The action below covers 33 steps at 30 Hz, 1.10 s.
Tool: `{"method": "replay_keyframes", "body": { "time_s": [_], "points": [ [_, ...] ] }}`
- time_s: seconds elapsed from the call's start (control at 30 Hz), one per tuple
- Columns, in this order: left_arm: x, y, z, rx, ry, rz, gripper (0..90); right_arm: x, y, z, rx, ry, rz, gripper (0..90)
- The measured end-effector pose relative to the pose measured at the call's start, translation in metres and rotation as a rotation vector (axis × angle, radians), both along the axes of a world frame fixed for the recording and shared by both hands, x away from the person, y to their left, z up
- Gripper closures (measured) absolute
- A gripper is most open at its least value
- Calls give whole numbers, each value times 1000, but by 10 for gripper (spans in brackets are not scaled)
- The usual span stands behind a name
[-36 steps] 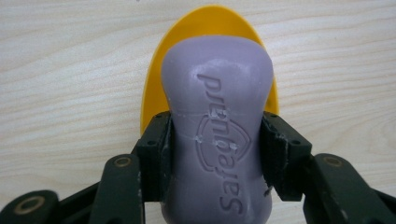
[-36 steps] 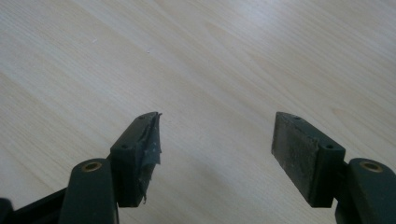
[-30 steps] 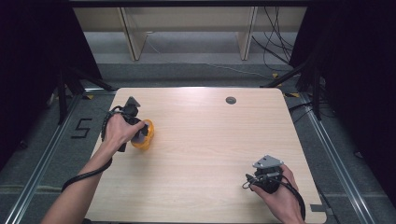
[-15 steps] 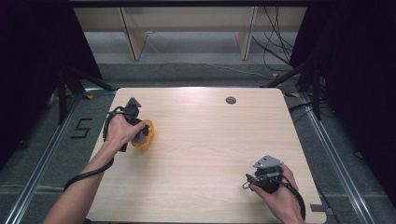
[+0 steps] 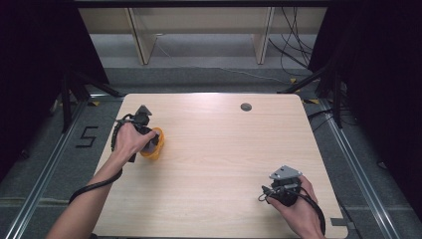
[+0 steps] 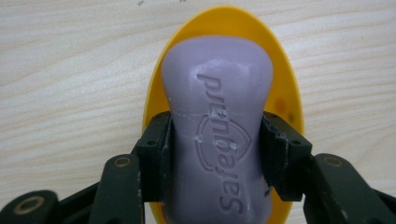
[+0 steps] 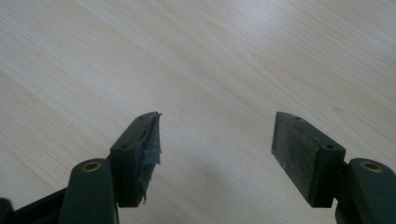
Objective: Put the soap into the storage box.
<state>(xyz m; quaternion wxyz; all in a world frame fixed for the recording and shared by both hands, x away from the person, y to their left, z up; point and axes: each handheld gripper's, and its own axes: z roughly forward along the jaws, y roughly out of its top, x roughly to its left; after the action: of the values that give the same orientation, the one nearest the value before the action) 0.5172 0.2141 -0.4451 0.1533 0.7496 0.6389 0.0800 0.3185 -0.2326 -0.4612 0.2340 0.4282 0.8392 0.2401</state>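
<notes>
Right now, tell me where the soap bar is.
The purple soap bar lies in the yellow dish at the table's left side, gripped on both sides by the left gripper.

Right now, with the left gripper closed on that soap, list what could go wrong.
1. The left gripper pinches the purple soap bar at its narrow waist; soap is likely slick, so it could slip out on lifting.
2. The yellow dish under it looks light and sits loose on the table; it may lift or skid with the bar.
3. The right gripper hangs open far across the table, too distant to steady the dish.
</notes>
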Motion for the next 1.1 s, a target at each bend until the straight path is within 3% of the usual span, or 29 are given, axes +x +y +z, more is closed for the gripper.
{"method": "replay_keyframes", "body": {
  "time_s": [0.3,0.53,0.63,0.7,0.73,0.83,0.93,1.1],
  "points": [
    [-1,-1,-2,30,4,-26,481,0,0,0,0,1,-1,333],
    [-2,-3,7,5,-21,-31,481,0,0,0,-1,2,2,332],
    [-4,-1,13,-2,-39,-32,467,0,0,0,0,0,1,332],
    [-8,0,16,-7,-71,-33,460,1,-1,-1,-5,-16,11,332],
    [-9,1,19,-3,-71,-44,456,0,0,0,2,1,0,332],
    [-15,3,25,-32,-110,-41,438,0,0,0,-1,1,3,332],
    [-23,6,32,-73,-124,-48,453,0,0,0,-1,0,0,332],
    [-39,12,37,-92,-185,-72,463,0,0,0,0,0,-1,332]
  ]
}}
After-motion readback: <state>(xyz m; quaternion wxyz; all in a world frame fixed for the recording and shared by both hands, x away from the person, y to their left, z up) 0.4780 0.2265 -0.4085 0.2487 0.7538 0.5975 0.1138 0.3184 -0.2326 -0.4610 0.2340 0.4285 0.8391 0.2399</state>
